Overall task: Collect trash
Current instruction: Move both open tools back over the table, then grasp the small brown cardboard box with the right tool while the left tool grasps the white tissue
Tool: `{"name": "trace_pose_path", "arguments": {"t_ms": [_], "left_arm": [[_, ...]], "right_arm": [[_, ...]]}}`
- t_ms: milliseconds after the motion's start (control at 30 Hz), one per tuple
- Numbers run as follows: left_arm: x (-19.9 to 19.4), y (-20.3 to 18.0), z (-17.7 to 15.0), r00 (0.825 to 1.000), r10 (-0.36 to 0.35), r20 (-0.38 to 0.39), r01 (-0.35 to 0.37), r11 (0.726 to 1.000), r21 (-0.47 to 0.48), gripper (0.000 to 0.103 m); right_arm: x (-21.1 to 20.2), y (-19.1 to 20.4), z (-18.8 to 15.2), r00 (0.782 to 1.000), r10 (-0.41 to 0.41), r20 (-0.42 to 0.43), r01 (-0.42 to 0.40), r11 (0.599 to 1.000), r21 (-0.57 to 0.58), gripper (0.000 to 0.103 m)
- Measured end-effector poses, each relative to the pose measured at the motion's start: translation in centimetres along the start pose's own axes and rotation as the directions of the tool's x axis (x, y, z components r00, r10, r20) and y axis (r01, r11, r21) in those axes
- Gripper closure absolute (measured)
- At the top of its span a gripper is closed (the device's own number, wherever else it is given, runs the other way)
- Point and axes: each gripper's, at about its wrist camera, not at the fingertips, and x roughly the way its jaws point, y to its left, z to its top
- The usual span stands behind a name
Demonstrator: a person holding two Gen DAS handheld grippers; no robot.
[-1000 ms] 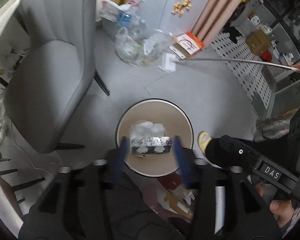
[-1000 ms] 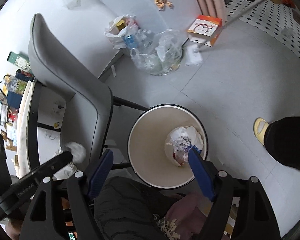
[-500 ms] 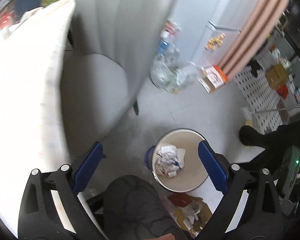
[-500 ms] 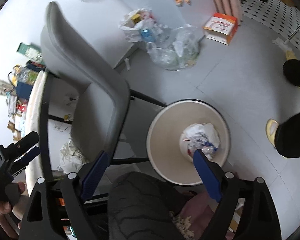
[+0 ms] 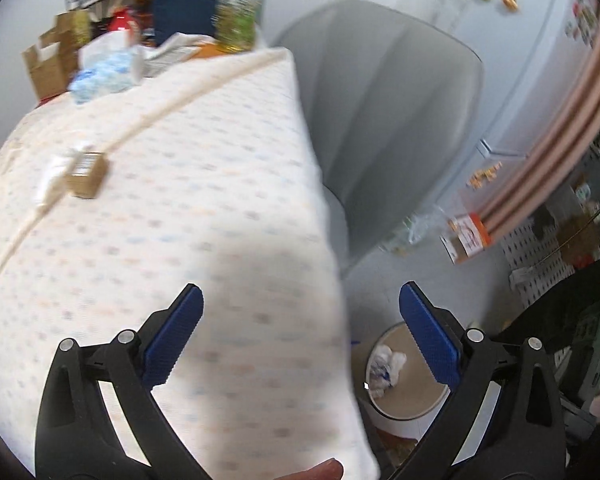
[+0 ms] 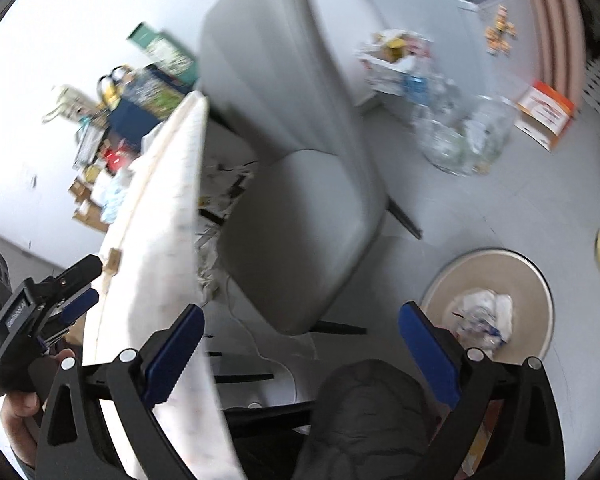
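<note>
Blue-padded black tongs, pastel-dotted white tablecloth, grey chair, beige bin.

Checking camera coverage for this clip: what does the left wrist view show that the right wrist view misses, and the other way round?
Only the left wrist view shows the tabletop from above, with the small brown box well ahead of the open left claw. Only the right wrist view shows the chair seat, the clear bag of bottles and the open right claw. Both show the bin holding crumpled trash.
</note>
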Motion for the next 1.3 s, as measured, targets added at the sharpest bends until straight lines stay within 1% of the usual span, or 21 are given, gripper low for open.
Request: {"name": "trace_pose_path", "arguments": {"t_ms": [200, 300, 500, 667, 767, 833, 967, 1033, 1133, 1300], "left_arm": [[-2.0, 5.3, 0.4, 0.998, 0.038, 0.047, -0.034, 0.996, -0.081, 0.006], [-3.2, 8.5, 0.5, 0.996, 0.063, 0.067, -0.054, 0.991, -0.119, 0.006], [-4.7, 14.3, 0.4, 0.987, 0.130, 0.097, -0.109, 0.974, -0.200, 0.006], [-5.7, 18.9, 0.2, 0.975, 0.190, 0.115, -0.153, 0.949, -0.275, 0.006], [-6.5, 21.4, 0.1, 0.965, 0.226, 0.134, -0.173, 0.931, -0.322, 0.006], [-6.9, 23.1, 0.0, 0.961, 0.237, 0.143, -0.175, 0.920, -0.351, 0.006], [-7.3, 26.2, -0.1, 0.955, 0.255, 0.153, -0.172, 0.892, -0.417, 0.009], [-7.5, 27.5, -0.2, 0.953, 0.260, 0.155, -0.166, 0.878, -0.449, 0.012], [-7.6, 29.1, -0.4, 0.947, 0.277, 0.162, -0.169, 0.861, -0.480, 0.013], [-7.4, 30.9, -0.4, 0.943, 0.284, 0.174, -0.160, 0.845, -0.510, 0.013]], "right_arm": [[1.0, 7.2, 0.7, 1.000, 0.031, -0.008, -0.031, 0.994, -0.108, 0.008], [1.7, 10.6, 0.7, 0.999, 0.040, -0.021, -0.042, 0.986, -0.160, 0.008], [4.1, 16.7, 0.3, 0.996, 0.065, -0.065, -0.079, 0.965, -0.248, 0.009], [6.6, 21.1, -0.2, 0.991, 0.072, -0.109, -0.103, 0.946, -0.307, 0.015], [8.1, 23.5, -0.7, 0.989, 0.073, -0.130, -0.114, 0.933, -0.340, 0.017], [9.1, 25.1, -0.9, 0.987, 0.068, -0.144, -0.117, 0.925, -0.362, 0.020], [10.9, 28.2, -1.0, 0.979, 0.093, -0.183, -0.155, 0.921, -0.358, 0.025], [12.0, 29.9, -0.9, 0.979, 0.087, -0.183, -0.150, 0.917, -0.369, 0.027], [13.8, 32.0, -0.6, 0.977, 0.078, -0.200, -0.151, 0.912, -0.382, 0.031], [17.6, 34.5, 0.4, 0.978, 0.035, -0.207, -0.115, 0.915, -0.386, 0.039]]}}
